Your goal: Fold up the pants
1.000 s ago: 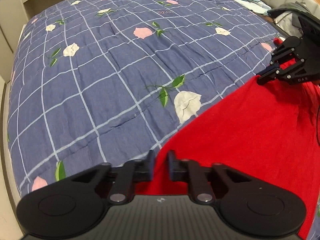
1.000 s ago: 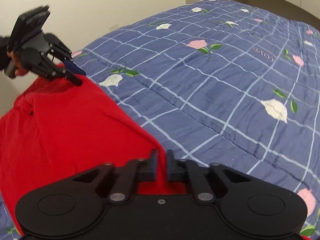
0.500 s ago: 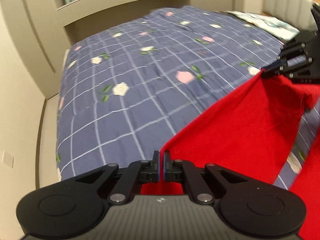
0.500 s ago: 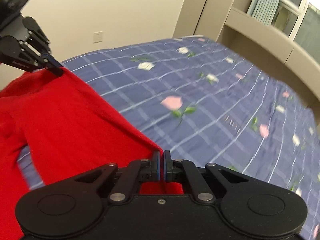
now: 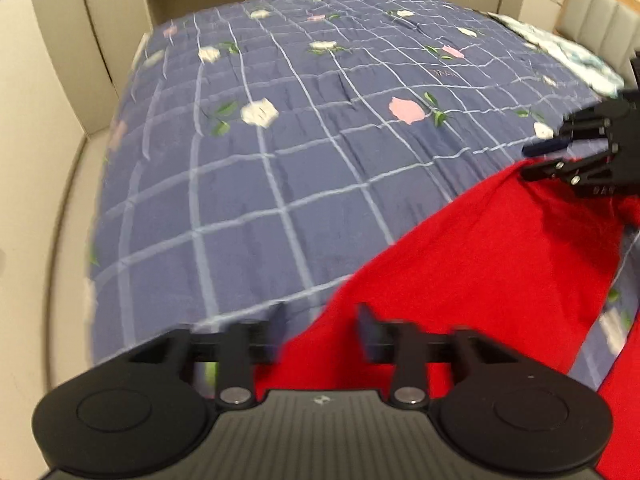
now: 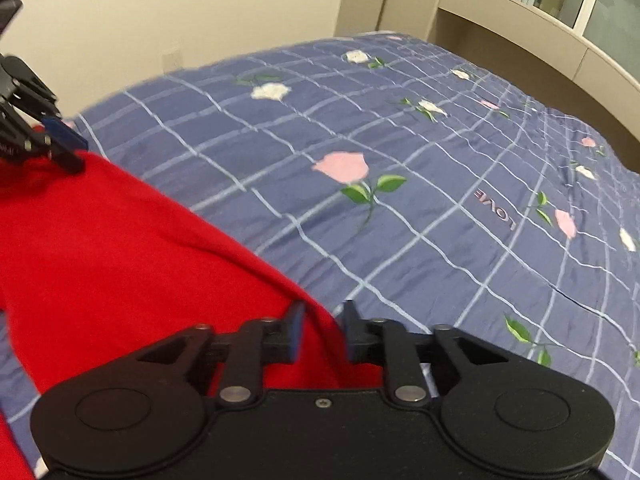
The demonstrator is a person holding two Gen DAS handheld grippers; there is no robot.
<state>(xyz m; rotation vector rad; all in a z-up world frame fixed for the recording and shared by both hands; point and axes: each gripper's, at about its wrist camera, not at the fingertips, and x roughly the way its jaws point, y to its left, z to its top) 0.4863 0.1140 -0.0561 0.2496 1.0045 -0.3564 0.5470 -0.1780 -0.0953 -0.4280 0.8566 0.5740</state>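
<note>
Left wrist view, gripper: We see our left gripper (image 5: pixel 320 320) with its jaws parted fairly wide; they have just been opening, and the red cloth lies between them with neither pad pressing on it.
Left wrist view, pants: The red pants (image 5: pixel 472 272) lie on the bed (image 5: pixel 280 160), to the right of and below our fingers. Their straight upper edge runs on a diagonal from our jaws up to the right.
Left wrist view, other gripper: Our right gripper (image 5: pixel 536 160) sits at the far end of that edge, at the frame's right side, one finger on the cloth's corner and the other above it.
Right wrist view, gripper: The right gripper (image 6: pixel 322 328) stands narrowly parted; its jaws have just been opening too. The cloth's edge passes between them, loose as far as we can tell.
Right wrist view, pants: The pants (image 6: pixel 120 248) spread left of the fingers, plain bright red, soft, gently wrinkled. No waistband, seam or leg split shows, so we cannot tell which end is which.
Right wrist view, other gripper: The left gripper (image 6: pixel 68 152) shows at the upper left, at the other corner.
Key relation: The edge's long axis joins the two grippers, one at each end. Neither is nearer, so we judge the next fold needs both.
</note>
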